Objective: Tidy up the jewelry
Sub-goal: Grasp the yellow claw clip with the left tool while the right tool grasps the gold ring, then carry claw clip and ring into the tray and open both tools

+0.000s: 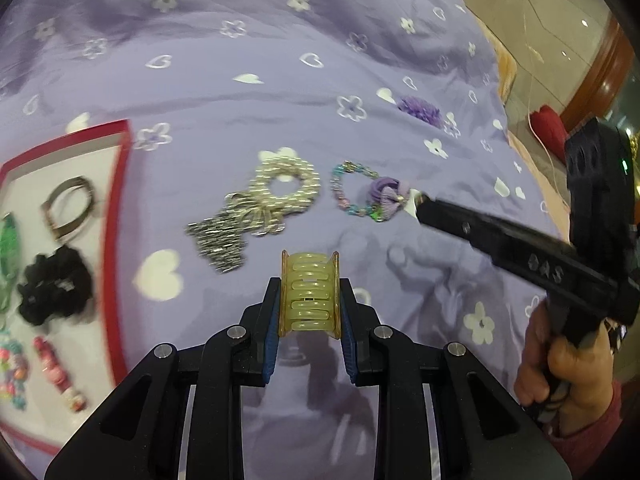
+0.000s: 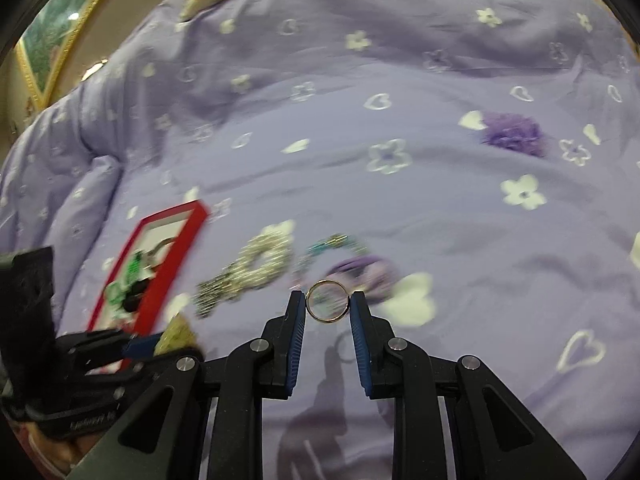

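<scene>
My left gripper [image 1: 309, 294] is shut on a yellow translucent claw hair clip [image 1: 309, 295] and holds it above the purple bedspread. My right gripper [image 2: 327, 306] is shut on a thin gold ring [image 2: 327, 301], held upright between its pads; it also shows in the left wrist view [image 1: 420, 202], near a beaded bracelet with a purple bow [image 1: 368, 192]. A pearl scrunchie with a silver bow clip [image 1: 260, 208] lies left of the bracelet. A red-rimmed white tray [image 1: 116, 208] at left holds a metal bangle [image 1: 70, 208], a black scrunchie [image 1: 54, 286] and several small clips.
A purple flower hair tie [image 1: 420, 110] lies farther back on the bedspread [image 1: 240, 92]; it also shows in the right wrist view [image 2: 514, 134]. The bed's right edge drops to a tiled floor [image 1: 540, 20]. A red cushion [image 1: 548, 124] sits past that edge.
</scene>
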Demonstrator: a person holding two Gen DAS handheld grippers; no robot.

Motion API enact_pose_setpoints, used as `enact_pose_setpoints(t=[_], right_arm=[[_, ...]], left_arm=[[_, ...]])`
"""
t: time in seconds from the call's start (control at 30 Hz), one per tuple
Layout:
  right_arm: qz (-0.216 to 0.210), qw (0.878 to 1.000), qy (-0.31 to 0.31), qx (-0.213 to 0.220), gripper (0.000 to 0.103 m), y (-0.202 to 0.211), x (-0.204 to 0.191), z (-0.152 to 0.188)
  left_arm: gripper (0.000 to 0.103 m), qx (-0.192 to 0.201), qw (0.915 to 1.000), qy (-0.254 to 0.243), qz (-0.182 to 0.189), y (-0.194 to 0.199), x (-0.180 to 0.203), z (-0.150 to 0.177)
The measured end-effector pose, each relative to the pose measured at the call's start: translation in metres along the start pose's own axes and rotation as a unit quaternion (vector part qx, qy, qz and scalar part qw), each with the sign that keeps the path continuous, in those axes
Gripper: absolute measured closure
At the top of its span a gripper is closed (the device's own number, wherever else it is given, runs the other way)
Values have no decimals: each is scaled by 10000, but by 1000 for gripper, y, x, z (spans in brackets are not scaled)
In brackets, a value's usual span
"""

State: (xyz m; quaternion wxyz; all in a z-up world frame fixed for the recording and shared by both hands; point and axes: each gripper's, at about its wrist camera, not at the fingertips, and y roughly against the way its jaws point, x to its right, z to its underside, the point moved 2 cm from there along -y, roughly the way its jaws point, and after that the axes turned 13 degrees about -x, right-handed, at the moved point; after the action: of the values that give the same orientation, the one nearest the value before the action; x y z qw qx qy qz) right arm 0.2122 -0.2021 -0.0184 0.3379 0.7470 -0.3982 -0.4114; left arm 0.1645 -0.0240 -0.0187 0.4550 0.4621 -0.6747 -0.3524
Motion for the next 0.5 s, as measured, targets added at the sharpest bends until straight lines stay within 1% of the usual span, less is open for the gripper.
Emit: enact_pose_setpoints(t=[0.33,0.5], right_arm=[[-414,9979,439,-215,80,-10,-69,19],[-577,9953,710,-323,80,-16,-103,22]], left_arm=[[79,229,9988,413,-162,37,-43,28],[79,325,9973,615,-248,51,-65,41]])
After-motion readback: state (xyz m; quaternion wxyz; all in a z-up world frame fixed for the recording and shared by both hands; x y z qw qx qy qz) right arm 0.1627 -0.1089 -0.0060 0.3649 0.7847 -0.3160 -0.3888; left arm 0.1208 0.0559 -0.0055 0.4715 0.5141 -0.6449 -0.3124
